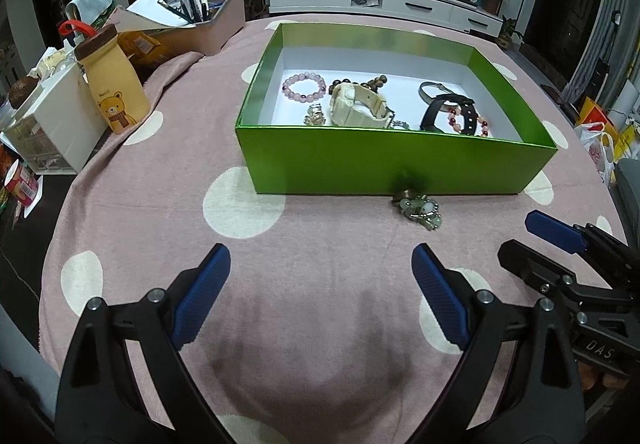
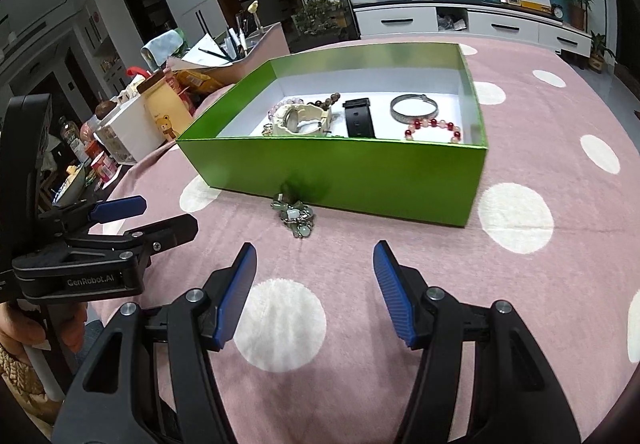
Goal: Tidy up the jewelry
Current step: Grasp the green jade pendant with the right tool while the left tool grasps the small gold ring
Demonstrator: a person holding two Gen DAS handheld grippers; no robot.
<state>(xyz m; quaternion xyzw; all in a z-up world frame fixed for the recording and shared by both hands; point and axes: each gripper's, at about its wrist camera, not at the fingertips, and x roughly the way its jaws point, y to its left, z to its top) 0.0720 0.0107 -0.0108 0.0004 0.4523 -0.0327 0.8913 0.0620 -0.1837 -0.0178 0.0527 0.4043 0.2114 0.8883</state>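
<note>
The green box (image 2: 332, 172) on the surface already holds watches and bracelets. The jade bracelet (image 2: 298, 218) lies outside, touching its front wall. Both grippers, right gripper (image 2: 314, 294) and left gripper (image 1: 322, 294), have fingers wide and empty (a bunched, slippery heap): a shallow pinch could drop beads or shove the box.

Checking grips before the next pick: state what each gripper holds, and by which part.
Nothing is held. The left gripper and right gripper are both open and empty above the tablecloth; the green bead piece lies untouched beside the green box.
</note>
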